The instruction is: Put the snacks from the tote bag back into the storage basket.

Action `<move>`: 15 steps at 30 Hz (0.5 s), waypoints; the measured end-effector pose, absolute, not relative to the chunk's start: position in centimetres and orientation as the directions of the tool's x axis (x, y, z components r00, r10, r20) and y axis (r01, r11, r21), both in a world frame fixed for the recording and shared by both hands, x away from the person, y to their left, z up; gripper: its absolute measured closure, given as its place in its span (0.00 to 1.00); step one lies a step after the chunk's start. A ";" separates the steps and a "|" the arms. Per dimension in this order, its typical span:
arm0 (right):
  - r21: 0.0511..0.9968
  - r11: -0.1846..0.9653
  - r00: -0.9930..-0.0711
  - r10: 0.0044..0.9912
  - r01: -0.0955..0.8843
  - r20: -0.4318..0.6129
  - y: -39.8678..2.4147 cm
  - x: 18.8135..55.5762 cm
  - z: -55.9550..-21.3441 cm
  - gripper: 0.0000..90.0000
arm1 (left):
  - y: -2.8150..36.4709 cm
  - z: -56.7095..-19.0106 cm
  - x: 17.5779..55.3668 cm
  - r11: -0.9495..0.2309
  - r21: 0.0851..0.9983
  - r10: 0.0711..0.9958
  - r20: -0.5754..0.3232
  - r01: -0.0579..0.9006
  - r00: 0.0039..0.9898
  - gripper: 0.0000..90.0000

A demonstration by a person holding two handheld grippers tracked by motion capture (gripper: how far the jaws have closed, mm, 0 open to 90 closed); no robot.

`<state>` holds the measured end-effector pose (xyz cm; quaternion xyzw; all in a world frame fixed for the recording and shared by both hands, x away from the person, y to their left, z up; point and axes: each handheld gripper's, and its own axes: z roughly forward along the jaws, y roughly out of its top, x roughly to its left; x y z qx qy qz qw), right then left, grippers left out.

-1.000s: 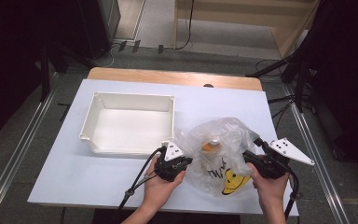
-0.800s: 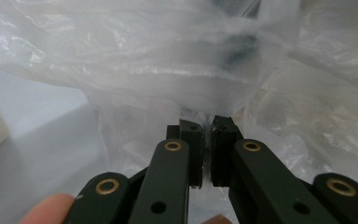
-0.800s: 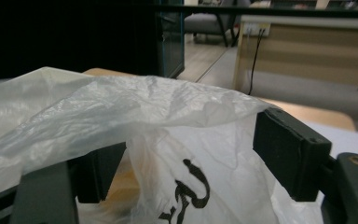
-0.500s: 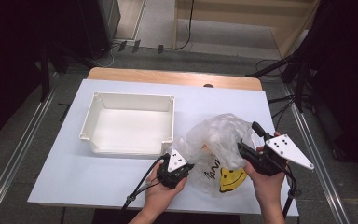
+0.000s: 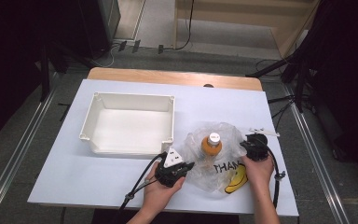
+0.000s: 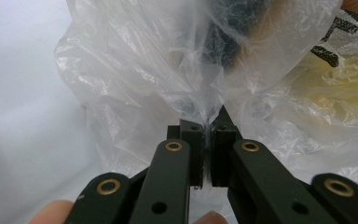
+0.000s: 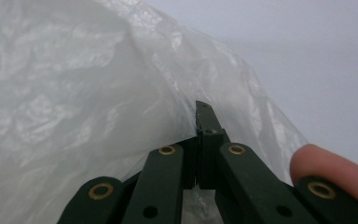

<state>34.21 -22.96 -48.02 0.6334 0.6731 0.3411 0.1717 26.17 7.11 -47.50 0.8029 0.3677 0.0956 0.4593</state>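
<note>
Plastic bag [image 5: 216, 158] near the table's [image 5: 51, 182] front edge: we pinch its film with both left gripper [image 5: 182, 166] and right gripper [image 5: 251, 141], jaws just closing, bottle [image 5: 211, 144] not yet out

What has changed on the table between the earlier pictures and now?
The right gripper came down to the right edge of the plastic bag and its jaws have just closed on the film. The bag sank and spread, baring the orange bottle. The left gripper stays shut on the bag; the white tray did not move.

The right tool [image 5: 255, 141] dropped and clamped (just now) the plastic bag [image 5: 223, 164].
</note>
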 end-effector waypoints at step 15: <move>0.876 -0.053 -0.260 0.945 0.479 0.200 -23.9 25.3 -42.4 0.34 | 7.1 -47.6 26.3 -0.299 0.812 0.681 -0.187 0.502 0.708 0.96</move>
